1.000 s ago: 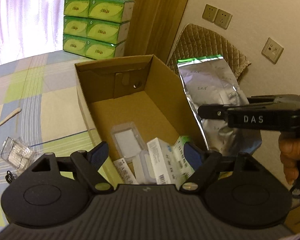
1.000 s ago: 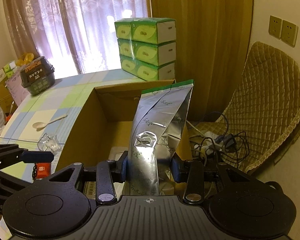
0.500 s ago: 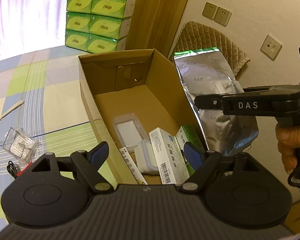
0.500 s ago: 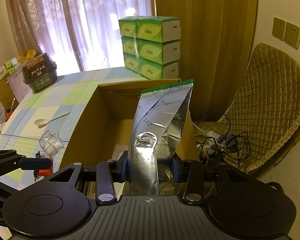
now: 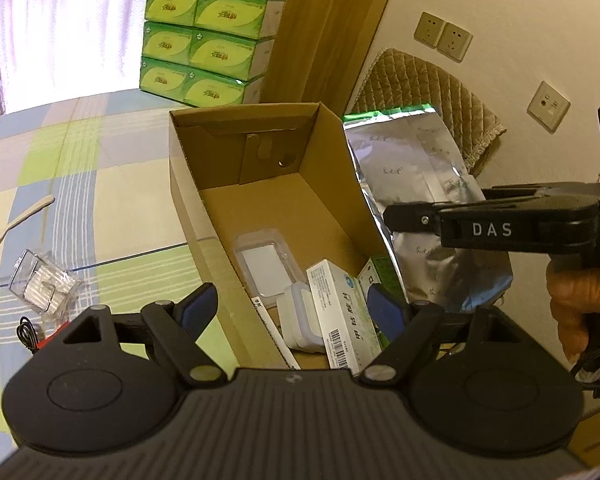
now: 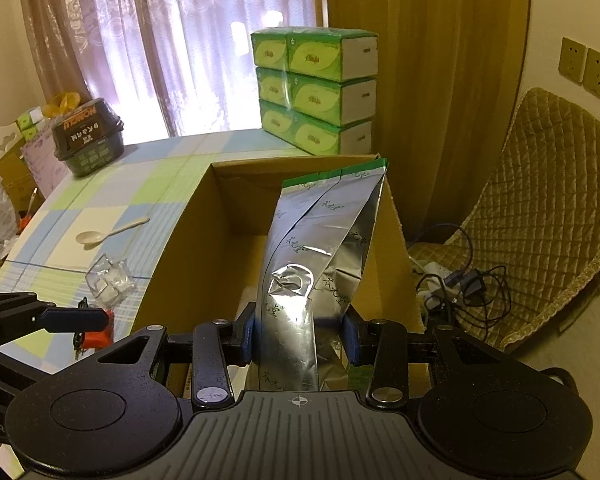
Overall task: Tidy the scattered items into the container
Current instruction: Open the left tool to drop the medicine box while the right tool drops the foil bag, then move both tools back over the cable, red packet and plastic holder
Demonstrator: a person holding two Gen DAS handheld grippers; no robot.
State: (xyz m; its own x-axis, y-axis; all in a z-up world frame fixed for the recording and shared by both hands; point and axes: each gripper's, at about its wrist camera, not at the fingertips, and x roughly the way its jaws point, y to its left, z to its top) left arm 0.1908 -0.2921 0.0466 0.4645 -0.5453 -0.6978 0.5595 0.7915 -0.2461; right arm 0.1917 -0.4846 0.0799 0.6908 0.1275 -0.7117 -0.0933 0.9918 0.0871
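While your right gripper [image 6: 302,336] is clamping the silver foil bag [image 6: 320,248] between its two blue pads, the bag is standing almost upright, with its green top edge pointing away from you, and it is hanging over the right side of the cardboard box [image 6: 180,240]. From the left wrist view, the same bag [image 5: 428,208] is showing just outside the right wall of the box [image 5: 332,168], and your hand [image 5: 580,308] is gripping the handle of the right gripper [image 5: 404,216] beside it. Your left gripper [image 5: 292,308] is holding nothing; its jaws are standing wide apart above the near end of the box. Inside the box several things are lying: a clear flat case [image 5: 266,260], a small white tub [image 5: 300,316], a white medicine carton [image 5: 342,316], a green carton [image 5: 382,270] against the right wall, and a thin white stick [image 5: 274,332] along the left wall. On the checked tablecloth [image 5: 100,168] to the left of the box, a clear plastic container [image 5: 40,282], a pale spoon [image 5: 12,224] and a small red and black item [image 5: 34,334] are lying apart from each other. Farther away, a stack of green tissue boxes [image 5: 208,44] is standing at the far side of the table, and a quilted chair [image 6: 540,220] is standing to the right, with a tangle of cables [image 6: 464,284] on its seat.
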